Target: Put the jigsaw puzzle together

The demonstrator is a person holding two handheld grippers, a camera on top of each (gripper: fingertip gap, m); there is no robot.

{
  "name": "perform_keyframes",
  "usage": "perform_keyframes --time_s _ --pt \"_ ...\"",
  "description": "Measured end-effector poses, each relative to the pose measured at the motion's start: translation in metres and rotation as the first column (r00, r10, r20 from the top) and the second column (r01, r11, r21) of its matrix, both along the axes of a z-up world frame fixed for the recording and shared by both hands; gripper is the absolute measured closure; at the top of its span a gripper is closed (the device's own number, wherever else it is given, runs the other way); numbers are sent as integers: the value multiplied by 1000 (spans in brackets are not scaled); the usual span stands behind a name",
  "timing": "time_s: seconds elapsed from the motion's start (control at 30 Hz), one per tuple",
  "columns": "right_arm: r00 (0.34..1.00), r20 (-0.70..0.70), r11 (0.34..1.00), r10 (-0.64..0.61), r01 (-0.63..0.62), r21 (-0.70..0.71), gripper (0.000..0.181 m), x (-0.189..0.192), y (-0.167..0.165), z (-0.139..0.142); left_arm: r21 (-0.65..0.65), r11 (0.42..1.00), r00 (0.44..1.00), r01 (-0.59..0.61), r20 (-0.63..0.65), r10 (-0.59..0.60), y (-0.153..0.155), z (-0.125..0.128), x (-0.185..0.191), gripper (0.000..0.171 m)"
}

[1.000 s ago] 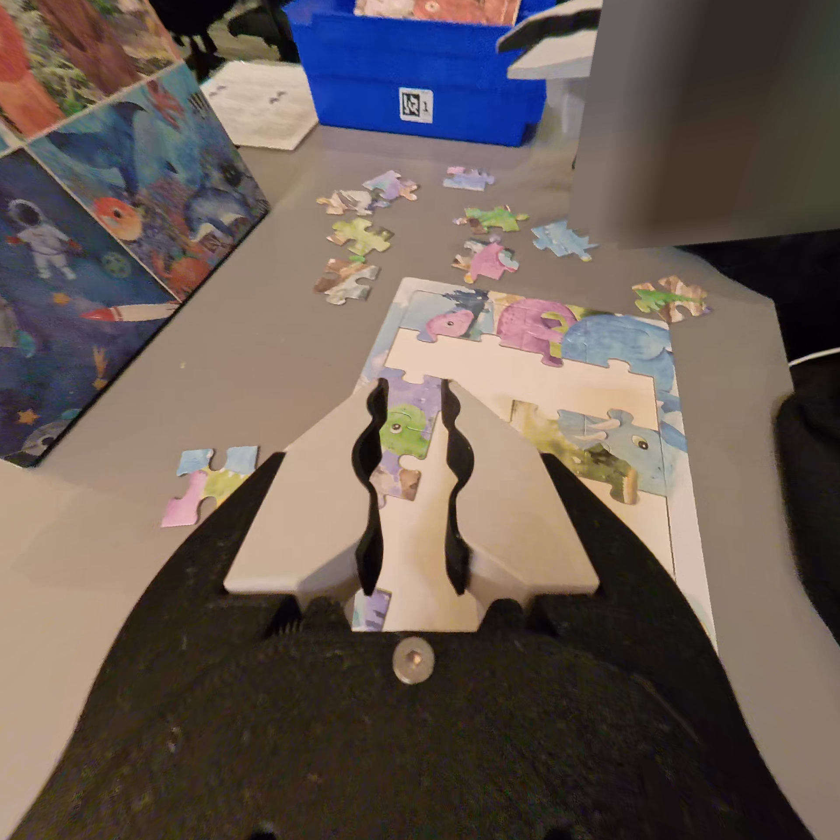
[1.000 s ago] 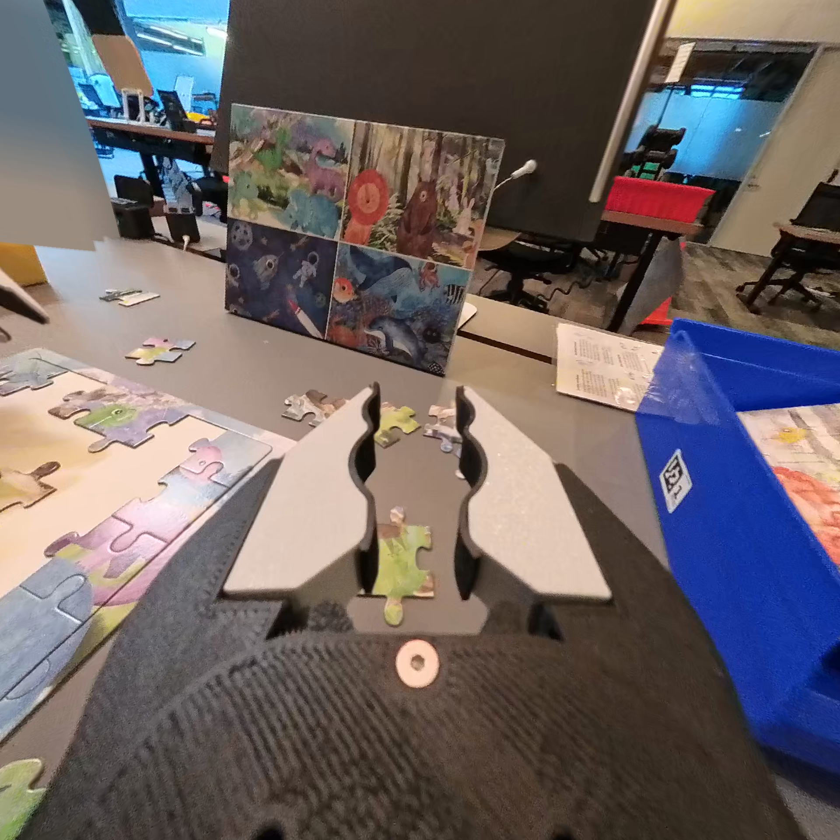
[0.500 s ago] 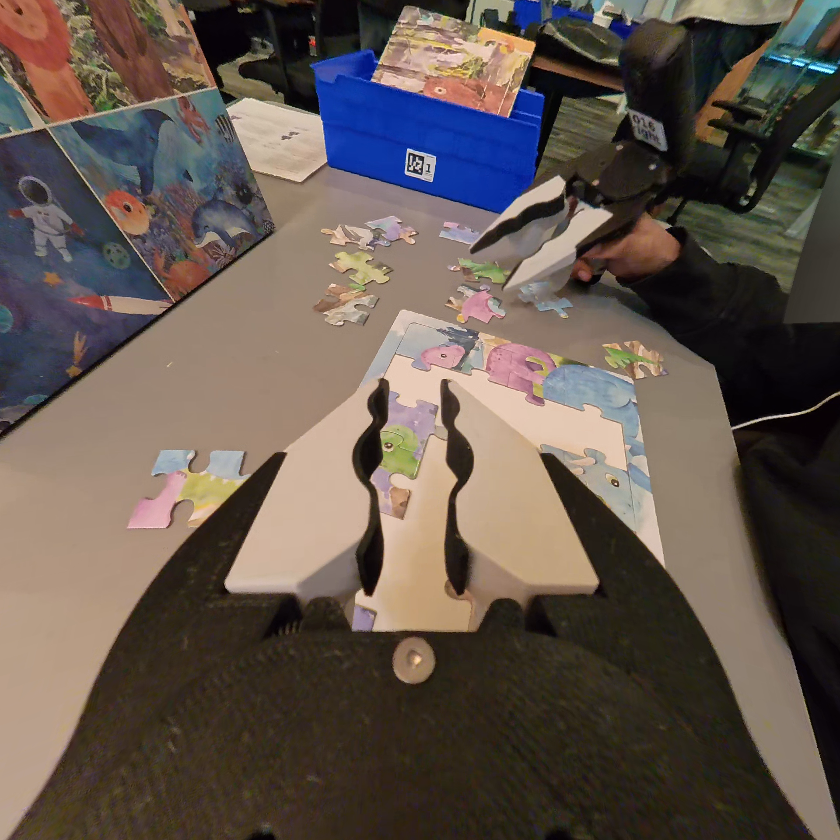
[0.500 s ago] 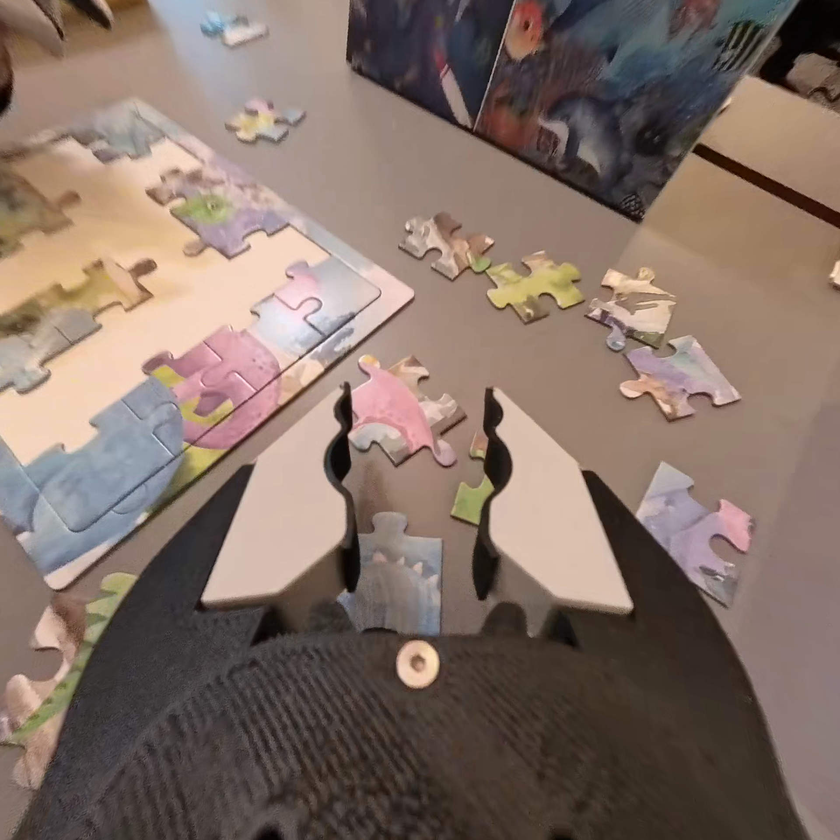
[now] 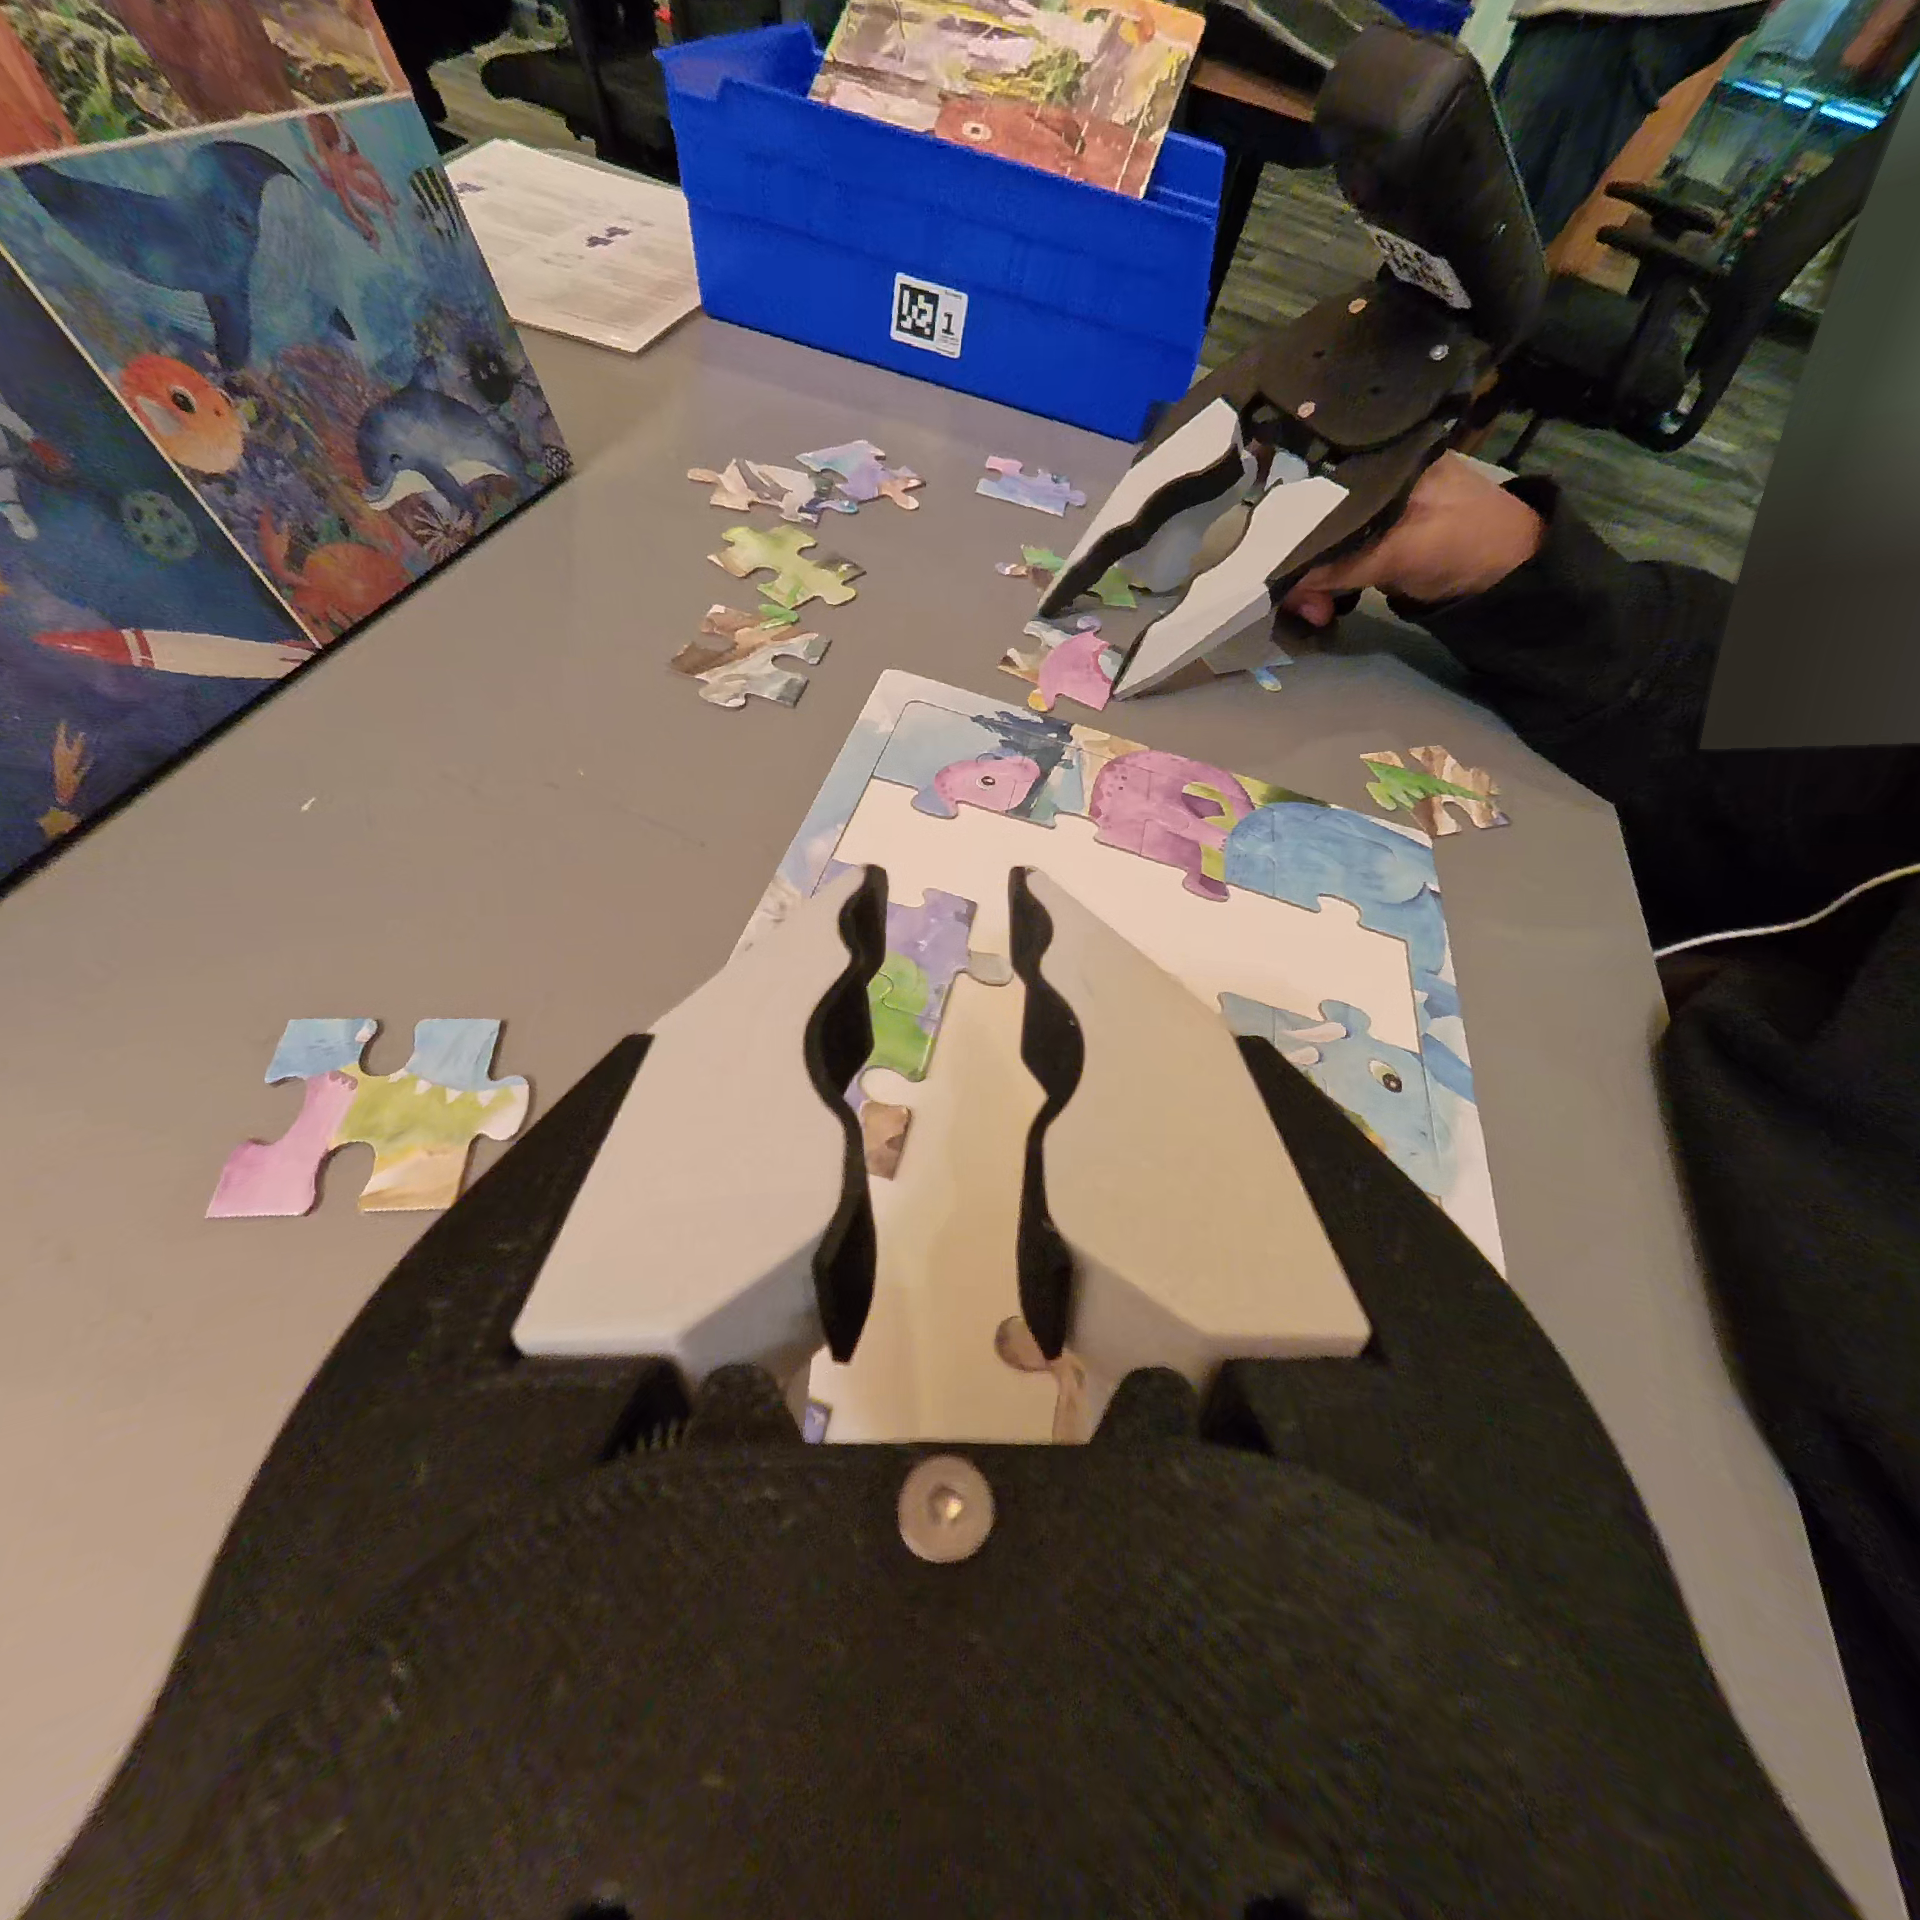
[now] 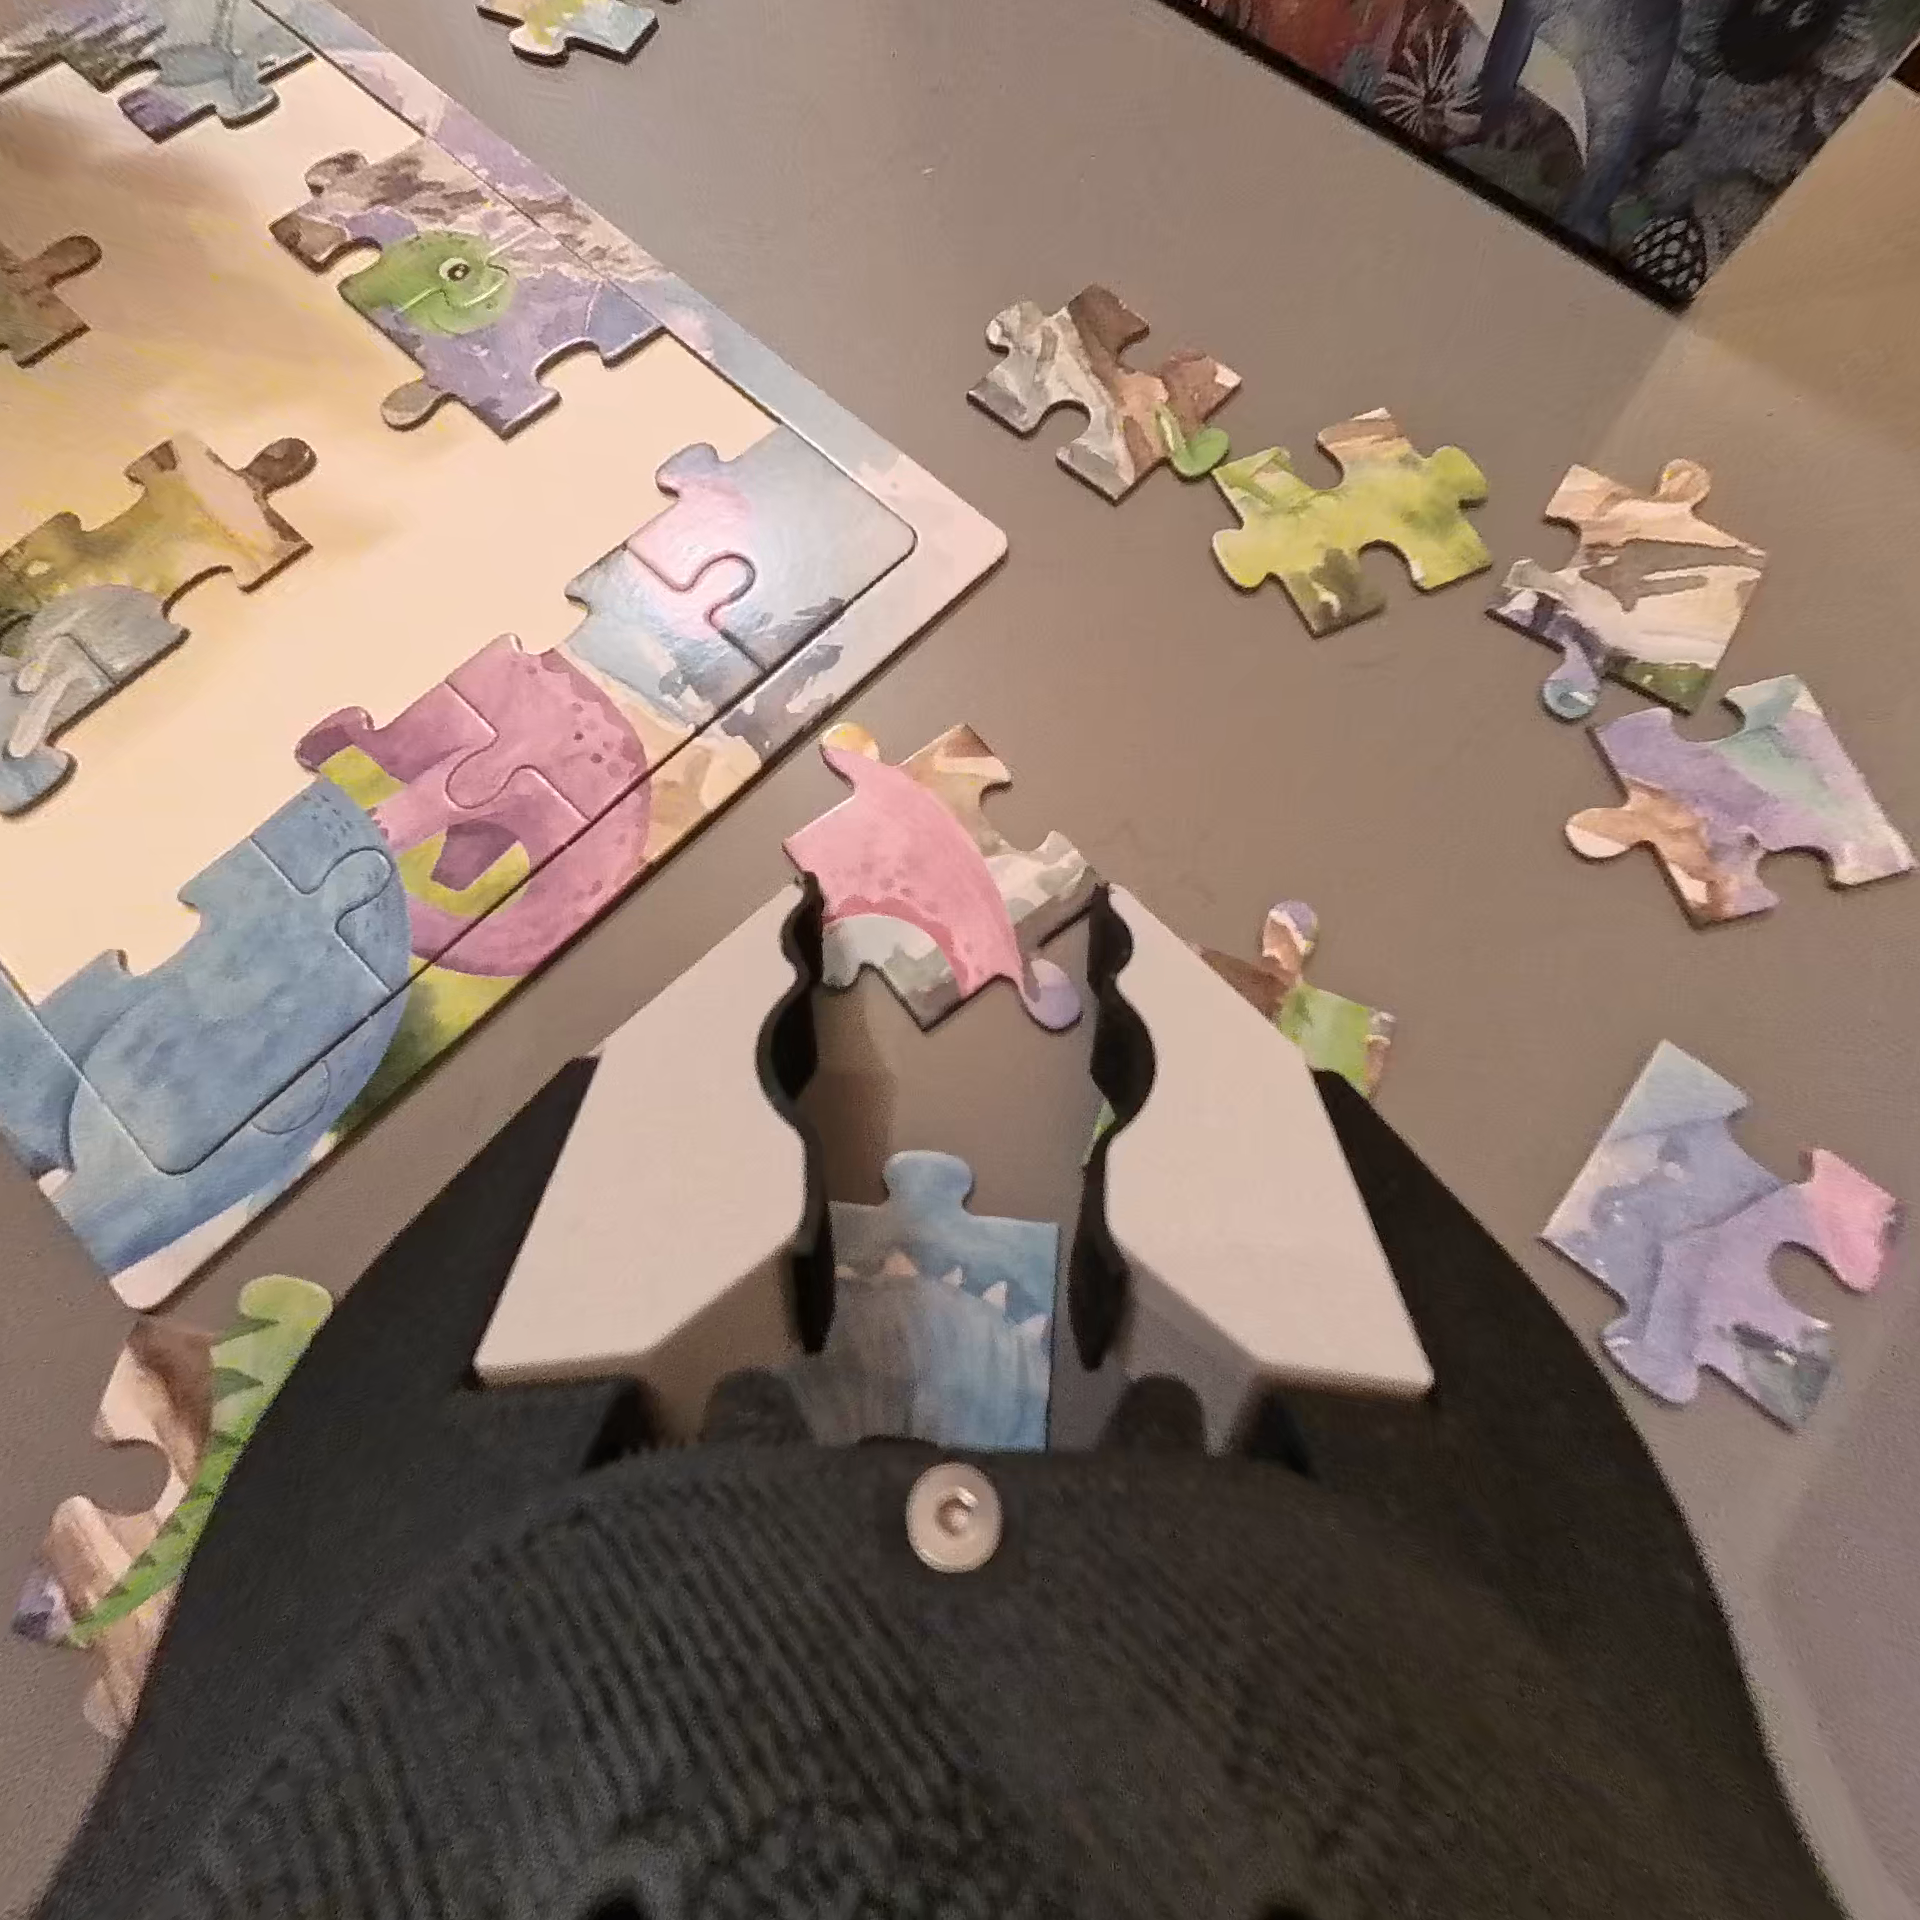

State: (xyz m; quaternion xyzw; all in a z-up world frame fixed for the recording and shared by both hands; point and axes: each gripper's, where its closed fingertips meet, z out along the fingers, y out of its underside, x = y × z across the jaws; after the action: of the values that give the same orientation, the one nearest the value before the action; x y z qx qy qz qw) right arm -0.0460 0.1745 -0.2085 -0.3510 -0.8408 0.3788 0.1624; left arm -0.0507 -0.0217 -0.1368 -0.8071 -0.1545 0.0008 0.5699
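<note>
Left wrist view looks over the left claw [image 5: 943, 894], whose two grey fingers stand a little apart with nothing between them, poised above the near part of the puzzle board [image 5: 1164, 935] lying flat on the grey worktop [image 5: 520, 810]. On the board, a pink, purple and blue row is fitted along the far edge, a blue animal sits at the right side, and a green-and-purple piece [image 5: 914, 987] shows between the fingers, with bare cream backing around it. A loose pastel piece [image 5: 369, 1117] lies on the worktop to the left, well apart from the board. Beyond the board, a hand [image 5: 1423, 540] points the right claw [image 5: 1091, 644] down at the scattered pieces next to the far edge. Right wrist view shows the right claw [image 6: 951, 904] spread wide with its tips at either side of a pink piece [image 6: 914, 873] lying just off the board's corner [image 6: 977, 545]; whether the tips touch it cannot be told. A blue piece [image 6: 951, 1299] lies on the worktop farther back between the fingers. More loose pieces [image 6: 1351, 520] are scattered to the right. A blue bin [image 5: 935, 229] and a picture box [image 5: 239, 364] stand at the back.
</note>
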Motion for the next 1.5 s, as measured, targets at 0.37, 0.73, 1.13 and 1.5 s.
perform_keyframes --time_s 0.37,0.73,1.13,1.5 --pt "999 -29 999 -21 19 -41 137 -1 3 8 -4 1000 1000 9 0 -9 2 -1 2 149" --pt "999 4 999 -37 37 -2 126 -3 5 0 -16 1000 1000 22 -1 -22 4 -4 5 148" --pt "1000 2 1000 -30 30 -4 140 -2 4 0 -28 999 1000 23 -8 -24 5 -6 5 148" --pt "998 -42 997 -40 36 -74 165 -3 5 13 -37 999 999 35 10 -35 7 -11 6 147"
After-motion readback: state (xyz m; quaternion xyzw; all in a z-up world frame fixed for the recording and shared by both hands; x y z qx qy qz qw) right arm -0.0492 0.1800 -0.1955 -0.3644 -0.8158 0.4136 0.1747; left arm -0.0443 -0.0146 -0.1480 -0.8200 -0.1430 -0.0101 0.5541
